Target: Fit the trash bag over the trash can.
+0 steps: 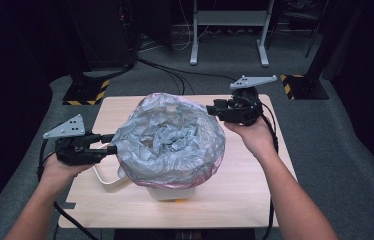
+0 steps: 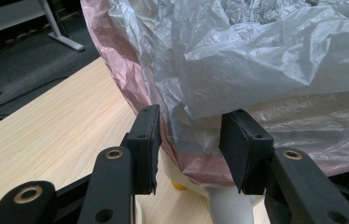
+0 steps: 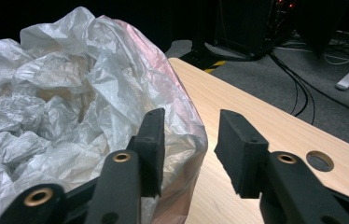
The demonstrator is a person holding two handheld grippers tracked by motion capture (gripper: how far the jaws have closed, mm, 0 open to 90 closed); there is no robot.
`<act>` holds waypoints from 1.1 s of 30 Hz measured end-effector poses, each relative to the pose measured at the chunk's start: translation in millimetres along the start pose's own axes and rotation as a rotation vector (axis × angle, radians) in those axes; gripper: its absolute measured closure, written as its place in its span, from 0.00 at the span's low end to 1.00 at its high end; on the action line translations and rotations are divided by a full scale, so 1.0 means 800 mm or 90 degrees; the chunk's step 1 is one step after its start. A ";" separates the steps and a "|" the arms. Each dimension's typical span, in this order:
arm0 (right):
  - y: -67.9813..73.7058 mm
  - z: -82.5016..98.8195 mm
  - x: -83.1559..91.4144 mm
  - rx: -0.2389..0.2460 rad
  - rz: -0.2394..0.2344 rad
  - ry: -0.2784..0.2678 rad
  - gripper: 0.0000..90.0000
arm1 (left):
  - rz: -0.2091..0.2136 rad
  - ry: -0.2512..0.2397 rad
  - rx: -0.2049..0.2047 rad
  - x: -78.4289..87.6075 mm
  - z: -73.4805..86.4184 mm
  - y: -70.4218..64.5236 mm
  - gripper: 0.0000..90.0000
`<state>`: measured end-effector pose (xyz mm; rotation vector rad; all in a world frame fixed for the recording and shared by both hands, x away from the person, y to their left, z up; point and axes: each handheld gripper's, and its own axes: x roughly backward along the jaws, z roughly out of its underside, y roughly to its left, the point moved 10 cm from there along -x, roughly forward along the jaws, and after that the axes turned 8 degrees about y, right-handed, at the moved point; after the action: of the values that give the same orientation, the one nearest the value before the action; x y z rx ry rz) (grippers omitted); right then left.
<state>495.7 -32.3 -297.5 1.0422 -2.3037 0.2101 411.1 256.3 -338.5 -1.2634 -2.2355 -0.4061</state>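
A crumpled grey translucent plastic bag (image 1: 170,137) with a pink edge spreads over a white container (image 1: 170,192) on the wooden table (image 1: 235,195). My left gripper (image 1: 110,142) is at the bag's left side. In the left gripper view the bag (image 2: 256,56) hangs over the white container (image 2: 224,205), and the left gripper (image 2: 191,126) stands with a fold of the pink rim between its jaws and a gap still showing. My right gripper (image 1: 211,107) is at the bag's far right side. In the right gripper view the right gripper (image 3: 191,126) straddles the bag's (image 3: 60,93) edge, jaws apart.
A white handle (image 1: 106,180) sticks out from the container toward the left front. Something small and yellow (image 1: 180,201) shows beneath the container. The table has a round hole (image 3: 320,161) near one corner. Black stands with hazard-striped bases (image 1: 87,92) and cables lie on the floor behind.
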 end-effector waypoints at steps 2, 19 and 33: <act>0.002 0.001 -0.002 -0.002 -0.003 0.006 0.73 | 0.001 -0.001 -0.002 0.000 0.000 0.000 0.64; 0.009 0.001 0.008 0.015 -0.003 -0.004 0.80 | 0.010 0.000 -0.025 -0.004 0.003 -0.006 0.91; 0.012 0.009 -0.003 -0.010 -0.037 0.013 0.95 | -0.006 0.004 -0.023 -0.004 0.009 -0.002 0.97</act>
<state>486.8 -26.8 -303.7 1.0935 -2.2501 0.1778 408.6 257.1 -346.0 -1.2682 -2.2384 -0.4549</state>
